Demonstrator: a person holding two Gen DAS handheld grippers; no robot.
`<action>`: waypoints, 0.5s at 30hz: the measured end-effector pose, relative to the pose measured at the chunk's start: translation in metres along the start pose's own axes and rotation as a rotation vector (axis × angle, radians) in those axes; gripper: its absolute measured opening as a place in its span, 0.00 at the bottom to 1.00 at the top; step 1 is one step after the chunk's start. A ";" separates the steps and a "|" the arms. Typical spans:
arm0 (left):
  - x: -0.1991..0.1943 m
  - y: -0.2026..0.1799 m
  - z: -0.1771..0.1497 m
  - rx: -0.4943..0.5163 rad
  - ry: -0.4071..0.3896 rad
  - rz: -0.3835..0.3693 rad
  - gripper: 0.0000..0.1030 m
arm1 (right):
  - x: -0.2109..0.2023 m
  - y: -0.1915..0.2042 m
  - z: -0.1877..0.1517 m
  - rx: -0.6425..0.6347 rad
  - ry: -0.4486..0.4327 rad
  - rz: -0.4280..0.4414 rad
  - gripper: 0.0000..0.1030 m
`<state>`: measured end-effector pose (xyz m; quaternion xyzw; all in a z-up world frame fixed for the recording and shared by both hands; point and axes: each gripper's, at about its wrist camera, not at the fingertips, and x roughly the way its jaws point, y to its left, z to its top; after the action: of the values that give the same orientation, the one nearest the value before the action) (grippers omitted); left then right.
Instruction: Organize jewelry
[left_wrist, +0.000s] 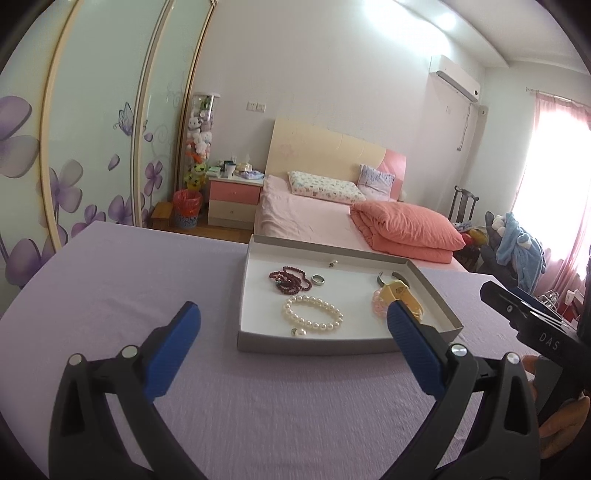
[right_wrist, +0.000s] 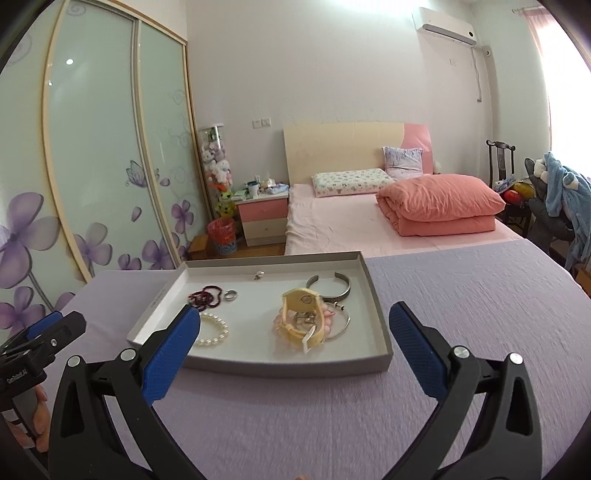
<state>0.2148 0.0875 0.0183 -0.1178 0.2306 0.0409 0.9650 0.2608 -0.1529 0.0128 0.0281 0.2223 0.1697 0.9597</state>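
A shallow grey-white box tray lies on the lilac tablecloth. In it are a pearl bracelet, a dark red bead bracelet, a silver ring, a small charm, a yellow watch on a pink bead bracelet, a silver cuff bangle and a thin silver bangle. My left gripper is open and empty, just short of the tray. My right gripper is open and empty, near the tray's front edge.
The lilac tablecloth covers the table around the tray. Beyond it is a bed with an orange quilt, a pink nightstand, a floral wardrobe and a chair with clothes.
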 end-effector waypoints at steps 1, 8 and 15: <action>-0.004 0.000 -0.002 -0.001 -0.005 -0.004 0.98 | -0.004 0.001 -0.002 0.001 -0.004 0.005 0.99; -0.024 -0.010 -0.017 0.044 -0.026 -0.031 0.98 | -0.017 0.013 -0.021 -0.026 -0.004 0.021 0.99; -0.025 -0.017 -0.027 0.103 -0.036 -0.048 0.98 | -0.020 0.017 -0.035 -0.037 0.001 0.019 0.99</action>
<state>0.1832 0.0636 0.0104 -0.0729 0.2120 0.0078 0.9745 0.2233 -0.1443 -0.0080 0.0123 0.2195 0.1828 0.9583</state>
